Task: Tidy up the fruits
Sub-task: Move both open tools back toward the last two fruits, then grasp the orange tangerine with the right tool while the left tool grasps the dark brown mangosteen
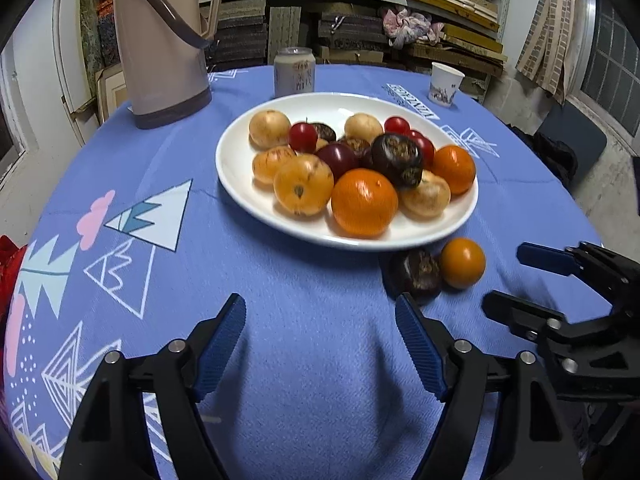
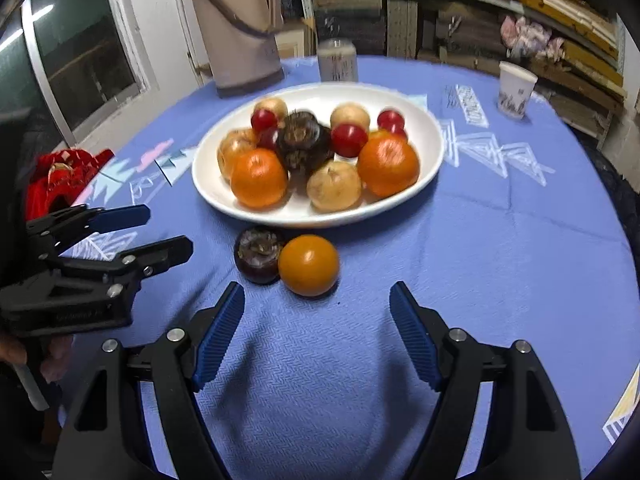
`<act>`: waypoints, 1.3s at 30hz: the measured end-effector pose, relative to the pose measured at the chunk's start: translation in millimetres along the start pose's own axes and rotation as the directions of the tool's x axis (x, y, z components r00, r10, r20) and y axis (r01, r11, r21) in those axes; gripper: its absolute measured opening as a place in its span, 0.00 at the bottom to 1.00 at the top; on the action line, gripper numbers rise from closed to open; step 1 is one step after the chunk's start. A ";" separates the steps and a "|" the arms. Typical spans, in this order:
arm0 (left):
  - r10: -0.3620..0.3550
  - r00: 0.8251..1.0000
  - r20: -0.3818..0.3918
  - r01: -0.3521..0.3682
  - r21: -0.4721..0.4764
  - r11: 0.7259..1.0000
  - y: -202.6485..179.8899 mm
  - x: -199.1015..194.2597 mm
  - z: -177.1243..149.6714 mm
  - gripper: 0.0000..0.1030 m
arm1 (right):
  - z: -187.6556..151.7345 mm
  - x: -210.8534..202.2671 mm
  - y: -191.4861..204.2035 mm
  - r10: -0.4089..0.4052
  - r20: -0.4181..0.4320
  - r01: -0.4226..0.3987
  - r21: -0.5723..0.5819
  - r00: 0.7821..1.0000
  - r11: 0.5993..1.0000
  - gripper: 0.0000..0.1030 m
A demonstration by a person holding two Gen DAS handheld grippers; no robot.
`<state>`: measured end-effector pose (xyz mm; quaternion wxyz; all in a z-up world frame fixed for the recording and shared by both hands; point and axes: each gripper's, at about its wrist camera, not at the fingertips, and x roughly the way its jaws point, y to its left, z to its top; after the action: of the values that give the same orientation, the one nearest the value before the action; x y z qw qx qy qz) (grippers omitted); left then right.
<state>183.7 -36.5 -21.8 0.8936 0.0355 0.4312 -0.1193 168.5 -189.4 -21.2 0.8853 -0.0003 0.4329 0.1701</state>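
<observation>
You are holding both tools low over the blue patterned tabletop (image 1: 280,272), angled down toward the white oval ceramic plate (image 1: 236,184) that is carrying the heap of fruit — oranges, pale yellow-brown round fruits, small red tomatoes and dark purple mangosteens. Two pieces are lying off the plate, just beside its near rim: a dark purple mangosteen (image 2: 258,256) and a small round orange fruit (image 2: 309,265), touching each other on the cloth. These two are sitting outside presumably because they are the stragglers you are tidying, so they look like the next things to gather. Your right gripper (image 2: 316,316) is released, its blue ribbed pads spread with nothing between them, and it is lining up almost directly behind the orange fruit. Your left gripper (image 1: 320,328) is likewise released and empty, hovering over bare cloth with the mangosteen near its right-hand pad. The mangosteen is resting with its stem cap turned upward and slightly toward you; both loose fruits are nearly round, so neither is offering a real long axis — you are free to close on them from any side. The plate's long axis is running left to right across your view. A beige plastic thermos jug (image 1: 160,48), a drink can (image 1: 294,72) and a white paper cup (image 1: 446,82) are standing well behind the plate.
</observation>
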 end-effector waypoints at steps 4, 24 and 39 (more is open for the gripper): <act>0.003 1.000 -0.019 -0.003 0.006 1.000 2.0 6.0 -5.9 0.76 | 4.2 16.3 0.3 -0.041 -0.037 0.041 0.000 0.998 0.999 0.49; 0.008 0.999 -0.049 -0.004 0.083 0.997 -32.1 24.4 -2.6 0.76 | 17.5 18.8 -36.1 0.094 0.044 -0.099 0.120 0.995 0.988 0.38; 0.004 0.998 -0.059 0.000 0.072 0.997 -64.8 51.2 14.9 0.41 | 10.0 11.0 -39.9 0.076 0.048 -0.080 0.110 0.996 0.991 0.38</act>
<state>210.0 -111.2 -49.8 0.8787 0.0716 0.4529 -0.1328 194.4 -222.3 -29.2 0.8859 0.0698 0.4217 0.1800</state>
